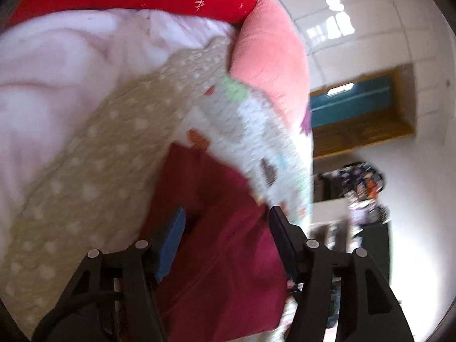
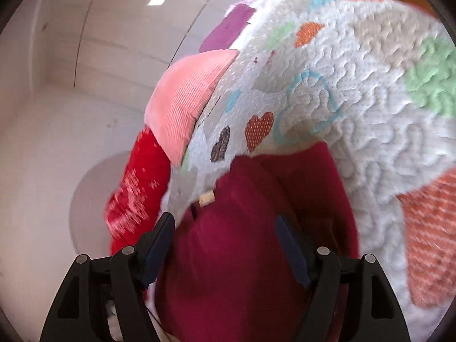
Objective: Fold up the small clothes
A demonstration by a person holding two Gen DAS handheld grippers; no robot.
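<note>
While spread, hand-held gripper (image 1: pixel 226 213) straddles maroon garment (image 1: pixel 225 270).

Behind the pile you see a white tiled wall (image 1: pixel 370 28) with bright window reflections. A teal board in a wooden frame (image 1: pixel 359 114) hangs on it. Below that sits a blurred, colourful clutter (image 1: pixel 362 188), too smeared for you to identify.

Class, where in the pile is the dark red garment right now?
In both wrist views the dark red garment lies at the bottom centre, between the open tongs' fingers, under the heart-print quilted cloth.
</note>
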